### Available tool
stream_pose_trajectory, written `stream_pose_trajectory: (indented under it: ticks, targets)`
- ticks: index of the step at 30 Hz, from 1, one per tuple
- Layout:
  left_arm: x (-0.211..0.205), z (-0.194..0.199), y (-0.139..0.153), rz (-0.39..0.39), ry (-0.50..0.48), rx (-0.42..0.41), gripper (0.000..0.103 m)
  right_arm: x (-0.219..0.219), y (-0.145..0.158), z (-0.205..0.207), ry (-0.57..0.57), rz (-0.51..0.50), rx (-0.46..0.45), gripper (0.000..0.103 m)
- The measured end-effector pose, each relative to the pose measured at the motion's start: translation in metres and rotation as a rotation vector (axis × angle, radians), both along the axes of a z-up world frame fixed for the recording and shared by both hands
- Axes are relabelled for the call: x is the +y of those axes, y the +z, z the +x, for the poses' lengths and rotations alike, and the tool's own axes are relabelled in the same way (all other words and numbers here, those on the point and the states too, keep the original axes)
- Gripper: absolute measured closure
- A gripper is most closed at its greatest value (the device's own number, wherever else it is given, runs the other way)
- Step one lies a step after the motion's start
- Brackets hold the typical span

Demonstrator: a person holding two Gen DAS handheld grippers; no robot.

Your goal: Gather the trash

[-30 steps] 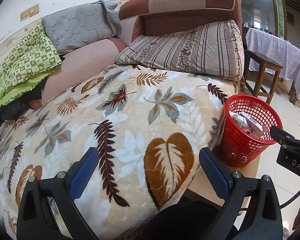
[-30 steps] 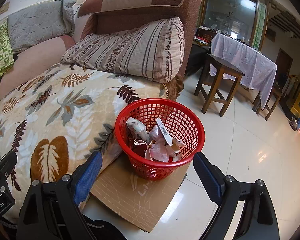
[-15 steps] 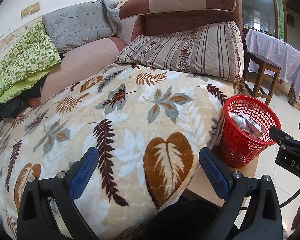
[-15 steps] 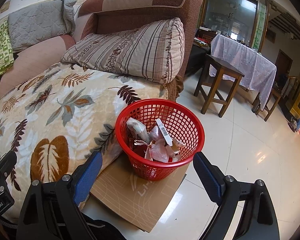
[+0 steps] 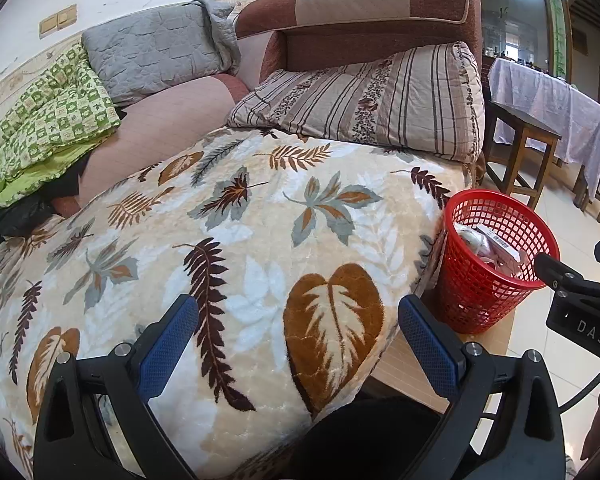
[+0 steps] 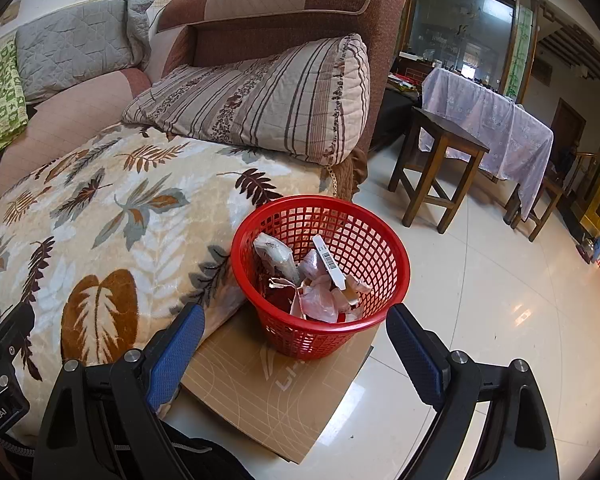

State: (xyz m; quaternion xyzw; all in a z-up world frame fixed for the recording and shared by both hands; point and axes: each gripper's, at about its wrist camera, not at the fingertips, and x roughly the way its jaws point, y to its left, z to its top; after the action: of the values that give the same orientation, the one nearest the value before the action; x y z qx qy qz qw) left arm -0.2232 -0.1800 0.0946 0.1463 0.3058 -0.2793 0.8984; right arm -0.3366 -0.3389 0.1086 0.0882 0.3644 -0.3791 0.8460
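Both grippers empty, fingers spread wide: left gripper point(image 5: 298, 336) over the leaf blanket point(image 5: 236, 240), right gripper point(image 6: 296, 344) facing the red basket point(image 6: 320, 276). Basket sits on cardboard point(image 6: 276, 392) at the sofa's edge, 12 o'clock from right gripper, wrappers point(image 6: 316, 284) inside, likely for easy drops.

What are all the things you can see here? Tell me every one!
basket: one, red, on the cardboard beside the sofa
trash: several pieces, pale pink and white, in the basket
cardboard: one, brown, flat on the floor
blanket: one, cream with leaves, over the sofa seat
striped pillow: one, beige and brown, against the sofa arm
grey pillow: one, on the sofa back
green quilt: one, at the sofa's far end
sofa: one, brown
stool: one, dark wood, on the floor
table: one, under a lilac cloth
left gripper: open, above the blanket
right gripper: open, before the basket
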Motion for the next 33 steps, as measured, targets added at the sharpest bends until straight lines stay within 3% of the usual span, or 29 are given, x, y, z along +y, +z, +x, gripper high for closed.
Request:
stream_pose_trajectory:
  ticks: [12, 16, 21, 25, 28, 33]
  targets:
    - [0.0, -0.001, 0.0, -0.005, -0.002, 0.007, 0.003, 0.001, -0.002, 0.0, 0.004, 0.003, -0.001, 0.009]
    - [0.006, 0.012, 0.0, -0.018, 0.036, 0.045, 0.003, -0.002, -0.003, 0.013, 0.047, 0.028, -0.001, 0.009]
    - [0.052, 0.067, -0.004, -0.039, 0.232, 0.141, 0.003, -0.001, -0.009, 0.071, 0.199, 0.053, 0.059, 0.009]
    - [0.101, 0.118, -0.023, 0.05, 0.461, 0.186, 0.003, 0.021, -0.023, 0.147, 0.373, 0.057, 0.107, 0.009]
    - [0.134, 0.147, -0.042, 0.082, 0.574, 0.245, 0.003, 0.046, -0.037, 0.204, 0.499, 0.08, 0.138, 0.009]
    - [0.166, 0.178, -0.067, 0.021, 0.652, 0.385, 0.003, 0.092, -0.065, 0.289, 0.64, 0.181, 0.161, 0.009]
